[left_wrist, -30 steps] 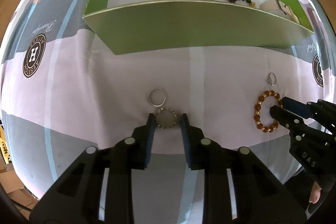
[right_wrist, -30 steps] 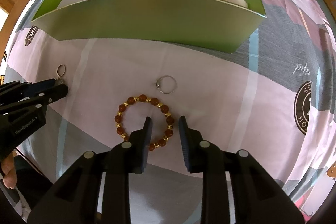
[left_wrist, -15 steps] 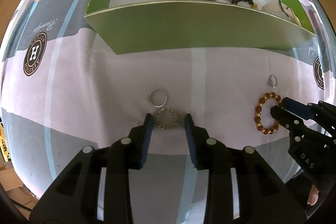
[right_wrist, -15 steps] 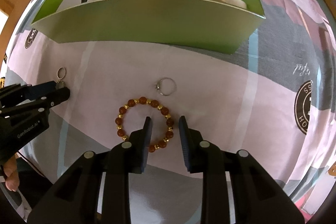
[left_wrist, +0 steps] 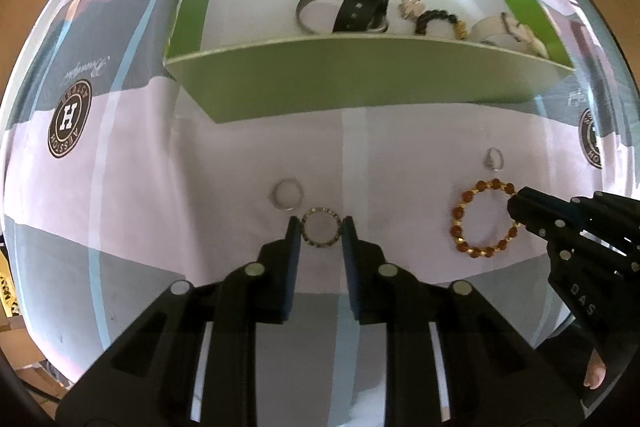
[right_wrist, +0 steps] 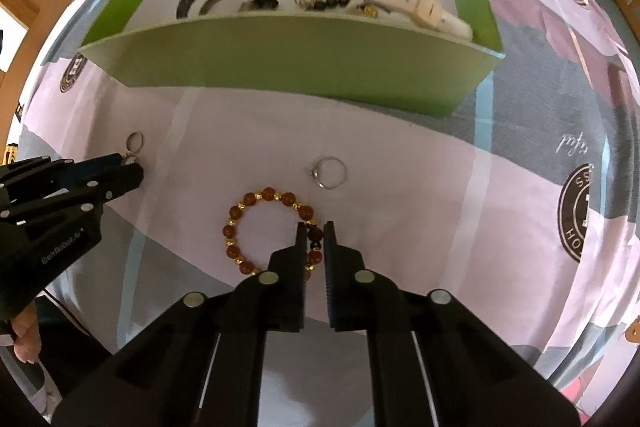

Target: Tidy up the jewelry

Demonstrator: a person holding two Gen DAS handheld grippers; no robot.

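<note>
My left gripper (left_wrist: 320, 227) straddles a small studded ring (left_wrist: 321, 232) on the pink cloth; its jaws are close beside the ring, contact unclear. A plain silver ring (left_wrist: 287, 193) lies just beyond it to the left. My right gripper (right_wrist: 314, 231) is closed on the right side of an amber bead bracelet (right_wrist: 248, 223), which lies on the cloth. The bracelet (left_wrist: 486, 218) and right gripper (left_wrist: 520, 205) also show in the left wrist view. A silver ring (right_wrist: 330, 173) lies just beyond the bracelet. A green box (right_wrist: 288, 55) stands behind.
The green box (left_wrist: 360, 79) holds a black watch (left_wrist: 362, 9), a metal bangle (left_wrist: 316, 7), a dark bead bracelet (left_wrist: 436, 19), a flower charm (left_wrist: 410, 5) and a cream watch (right_wrist: 416, 7). The left gripper (right_wrist: 120, 173) shows in the right wrist view.
The right jaws have narrowed onto the bracelet's beads. The left jaws have narrowed slightly around the studded ring. Both views now look a little more down into the box.
</note>
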